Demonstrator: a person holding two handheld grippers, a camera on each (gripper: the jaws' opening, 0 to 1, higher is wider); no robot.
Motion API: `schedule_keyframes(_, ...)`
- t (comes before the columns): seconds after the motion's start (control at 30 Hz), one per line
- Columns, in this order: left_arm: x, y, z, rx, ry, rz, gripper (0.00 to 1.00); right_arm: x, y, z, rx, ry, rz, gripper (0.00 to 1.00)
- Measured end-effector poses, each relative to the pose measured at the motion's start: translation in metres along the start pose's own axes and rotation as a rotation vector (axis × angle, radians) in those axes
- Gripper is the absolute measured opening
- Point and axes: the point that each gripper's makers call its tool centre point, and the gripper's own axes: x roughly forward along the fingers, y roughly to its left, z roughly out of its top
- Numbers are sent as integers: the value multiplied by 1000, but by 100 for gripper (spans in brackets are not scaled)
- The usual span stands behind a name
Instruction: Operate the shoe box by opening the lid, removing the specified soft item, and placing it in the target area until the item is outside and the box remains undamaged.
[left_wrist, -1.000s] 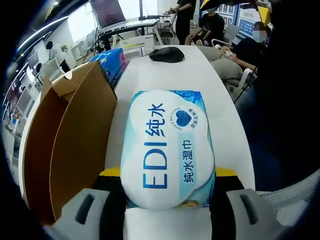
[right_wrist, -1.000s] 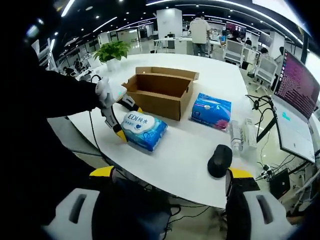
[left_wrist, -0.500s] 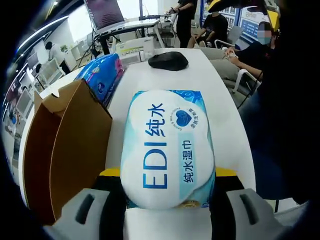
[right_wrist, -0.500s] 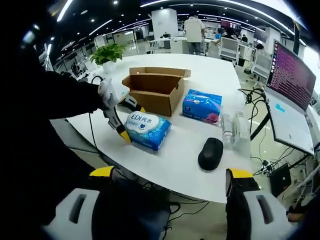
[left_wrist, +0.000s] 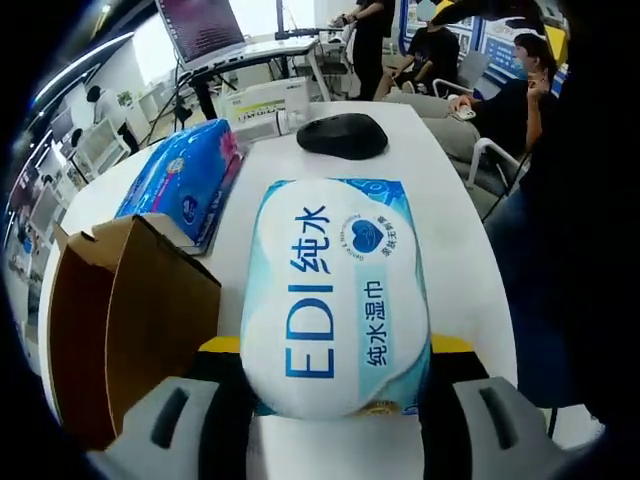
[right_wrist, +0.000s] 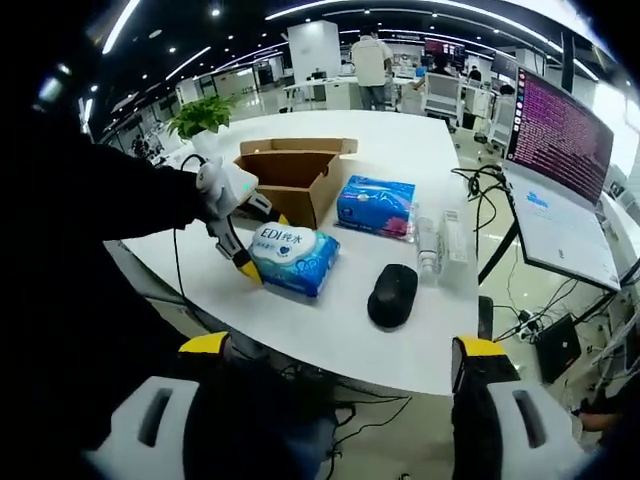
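The wet-wipe pack (left_wrist: 337, 295) is pinched between the left gripper (left_wrist: 335, 395) jaws, low over the white table (left_wrist: 455, 250); the open shoe box (left_wrist: 130, 330) lies at 9 o'clock. The right gripper (right_wrist: 335, 375) is held spread, idle. Placement is judged underway; lowering and release are called for next.

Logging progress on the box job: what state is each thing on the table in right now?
Shoe box: open, flaps up, upright on the table.
Wet wipes pack: outside the box, gripped between the jaws of the left claw.
Right claw: open, holding nothing, off the table edge.
Blue tissue pack: lying flat beside the box.
Black mouse: resting on the table.
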Motion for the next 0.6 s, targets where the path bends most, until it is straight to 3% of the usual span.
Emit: schedule_keyframes(0.6, 14, 8, 24, -4, 10, 9, 68, -1, -8, -14, 44, -8, 39, 92)
